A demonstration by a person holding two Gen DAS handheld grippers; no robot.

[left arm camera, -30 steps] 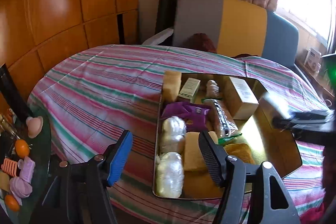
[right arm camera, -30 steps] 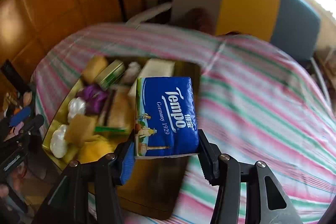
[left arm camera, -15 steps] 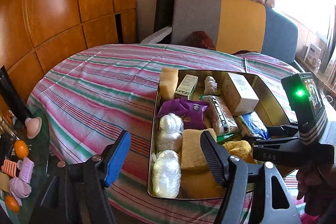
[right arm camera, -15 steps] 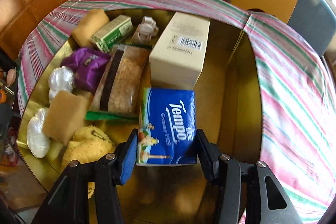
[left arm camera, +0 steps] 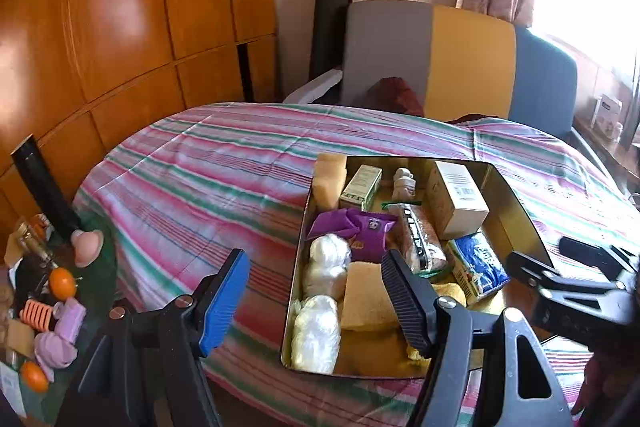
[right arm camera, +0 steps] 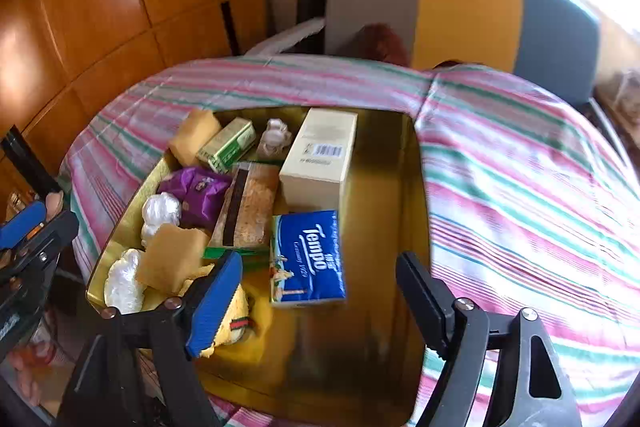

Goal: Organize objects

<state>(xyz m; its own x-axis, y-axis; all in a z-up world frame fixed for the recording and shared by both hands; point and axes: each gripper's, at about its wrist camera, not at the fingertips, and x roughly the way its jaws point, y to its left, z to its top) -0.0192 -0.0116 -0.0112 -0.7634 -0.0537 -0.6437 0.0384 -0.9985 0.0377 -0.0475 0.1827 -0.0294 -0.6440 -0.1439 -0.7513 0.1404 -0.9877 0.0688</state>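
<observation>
A gold metal tray (right arm camera: 384, 195) lies on the striped bedspread; it also shows in the left wrist view (left arm camera: 516, 199). A blue Tempo tissue pack (right arm camera: 307, 258) lies in the tray in front of a cream box (right arm camera: 320, 159), and shows in the left wrist view (left arm camera: 478, 269). My right gripper (right arm camera: 318, 303) is open and empty, just behind and above the pack. My left gripper (left arm camera: 314, 297) is open and empty, above the tray's left near corner. The tray also holds a purple packet (right arm camera: 200, 189), a brown snack pack (right arm camera: 250, 205), sponges and white wrapped bundles.
The striped bedspread (left arm camera: 208, 179) covers a round surface. A grey, yellow and blue chair (left arm camera: 448, 59) stands behind it. At the left, a low glass table (left arm camera: 100, 267) carries oranges, pink items and a black cylinder. Wooden panels line the wall.
My right gripper carried the Tempo pack into the tray, opened, let it go and drew back. The pack now lies in the tray. My left gripper stayed open and barely moved.
</observation>
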